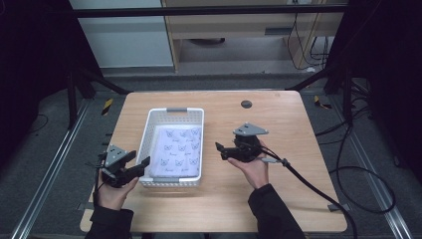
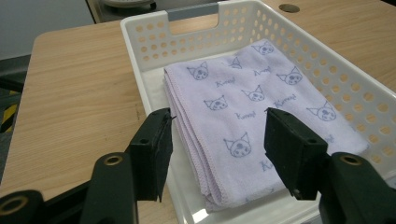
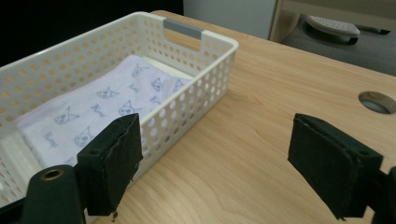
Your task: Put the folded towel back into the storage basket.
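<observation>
1. The left gripper (image 1: 133, 167) has its black jaws spread apart with nothing between them, poised at the near left corner of the white perforated plastic basket (image 1: 148, 130).
2. The right gripper (image 1: 222, 150) is gaping too, empty, above bare wood to the basket's right.
3. The folded lilac terry towel with cat-face prints (image 1: 180, 151) lies flat inside the basket.
4. The pale wood-grain bench (image 1: 278, 199) carries the basket.

A light wooden table (image 1: 278, 199) stands on a grey floor (image 1: 45, 164). A round cable hole (image 1: 246, 104) sits near the table's far edge. Black cables (image 1: 358, 174) loop on the floor beside it. Beyond the table stands pale wooden furniture (image 1: 239, 30).
</observation>
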The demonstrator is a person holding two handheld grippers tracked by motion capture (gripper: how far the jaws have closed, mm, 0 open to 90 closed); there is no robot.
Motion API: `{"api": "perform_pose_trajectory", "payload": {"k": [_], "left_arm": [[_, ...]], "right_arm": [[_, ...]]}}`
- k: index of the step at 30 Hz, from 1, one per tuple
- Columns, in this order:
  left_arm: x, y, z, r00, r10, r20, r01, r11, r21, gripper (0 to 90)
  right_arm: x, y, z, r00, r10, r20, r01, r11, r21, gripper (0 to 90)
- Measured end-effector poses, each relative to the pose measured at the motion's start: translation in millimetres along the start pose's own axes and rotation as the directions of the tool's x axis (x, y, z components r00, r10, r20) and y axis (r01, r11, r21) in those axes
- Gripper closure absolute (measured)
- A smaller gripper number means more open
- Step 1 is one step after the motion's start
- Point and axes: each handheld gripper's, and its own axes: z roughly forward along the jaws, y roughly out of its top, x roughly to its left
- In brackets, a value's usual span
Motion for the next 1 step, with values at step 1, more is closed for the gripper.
{"api": "perform_pose_trajectory", "payload": {"k": [1], "left_arm": [[-0.6, -0.4, 0.0, 1.0000, 0.000, 0.001, 0.000, 1.0000, 0.001, 40.2]], "right_arm": [[-2.3, -2.8, -2.9, 1.0000, 0.006, 0.001, -0.006, 1.000, -0.001, 17.1]]}}
